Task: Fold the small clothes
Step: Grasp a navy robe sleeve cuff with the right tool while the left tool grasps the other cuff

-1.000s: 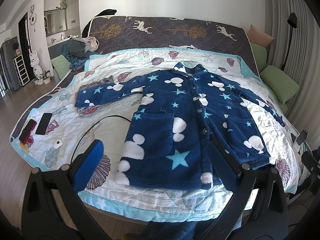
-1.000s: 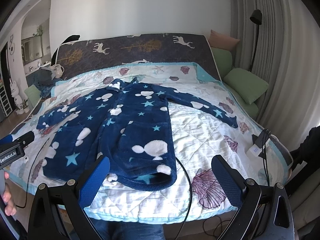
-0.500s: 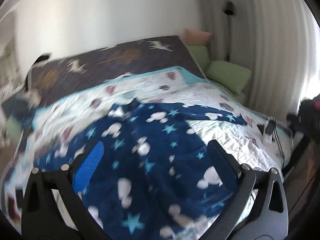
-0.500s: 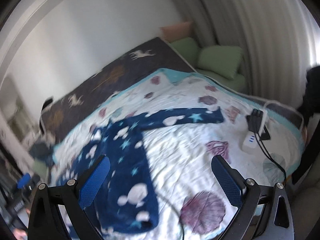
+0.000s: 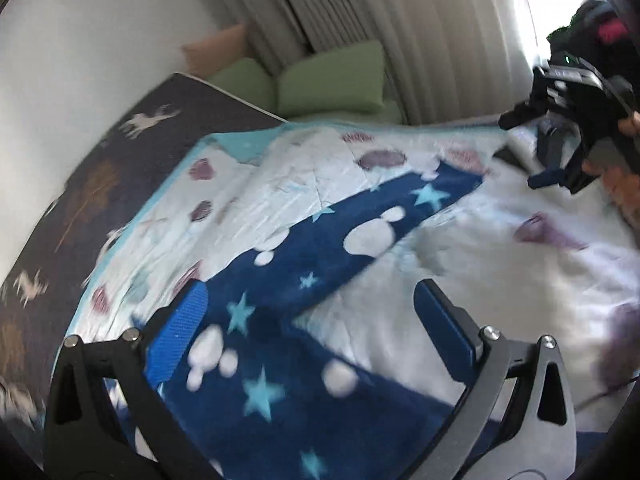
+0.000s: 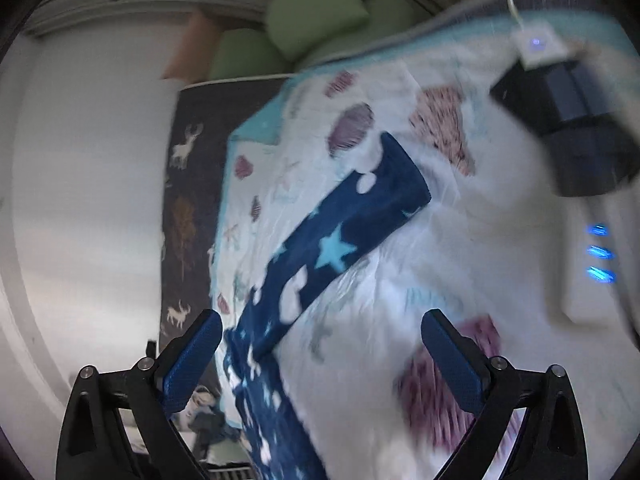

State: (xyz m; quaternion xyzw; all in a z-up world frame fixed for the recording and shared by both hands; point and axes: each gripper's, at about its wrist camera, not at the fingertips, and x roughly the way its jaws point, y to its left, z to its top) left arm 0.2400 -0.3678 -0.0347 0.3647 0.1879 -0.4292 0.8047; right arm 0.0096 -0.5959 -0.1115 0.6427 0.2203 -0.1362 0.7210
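Observation:
A navy fleece child's robe (image 5: pixel 288 344) with white shapes and light blue stars lies flat on the bed quilt (image 5: pixel 500 280). Its sleeve (image 5: pixel 360 236) stretches out to a cuff (image 5: pixel 452 184). My left gripper (image 5: pixel 312 332) is open and empty, above the robe near where the sleeve joins the body. My right gripper (image 6: pixel 320 360) is open and empty, above the same sleeve (image 6: pixel 336 240), short of its cuff (image 6: pixel 400 176). The right gripper also shows in the left wrist view (image 5: pixel 560 168), just past the cuff.
Green pillows (image 5: pixel 332 80) and a pink pillow (image 5: pixel 216 52) lie by the curtains. A dark deer-print cover (image 5: pixel 100 184) borders the quilt. A white power strip with blue lights (image 6: pixel 592 256), a black block (image 6: pixel 568 120) and a white adapter (image 6: pixel 536 44) lie on the quilt's right side.
Both grippers have swung right and moved close over the robe's right sleeve. The views went from the whole bed to the sleeve and cuff. Both stay open.

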